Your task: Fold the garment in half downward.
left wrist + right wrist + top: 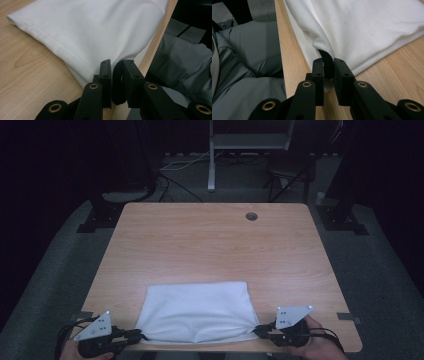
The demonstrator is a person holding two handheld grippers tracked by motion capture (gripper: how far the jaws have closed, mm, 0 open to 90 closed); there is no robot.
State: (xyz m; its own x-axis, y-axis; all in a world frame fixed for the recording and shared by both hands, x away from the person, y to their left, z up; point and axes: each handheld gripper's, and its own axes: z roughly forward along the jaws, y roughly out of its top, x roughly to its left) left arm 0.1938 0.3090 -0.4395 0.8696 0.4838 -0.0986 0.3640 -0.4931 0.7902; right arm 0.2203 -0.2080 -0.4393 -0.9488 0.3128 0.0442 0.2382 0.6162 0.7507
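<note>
A white folded cloth (196,311) lies at the near edge of the wooden table (210,245). My left gripper (137,336) is at the cloth's near left corner, and in the left gripper view its jaws are shut on the cloth (100,37) at the table edge. My right gripper (260,330) is at the near right corner. The right gripper view has its jaws pinching a bunched fold of the cloth (362,27). The fabric puckers toward both grips.
A round cable hole (251,216) sits near the table's far right. A metal stand (212,155) and cables are on the floor beyond the table. The person's grey trousers (249,57) are just below the near edge.
</note>
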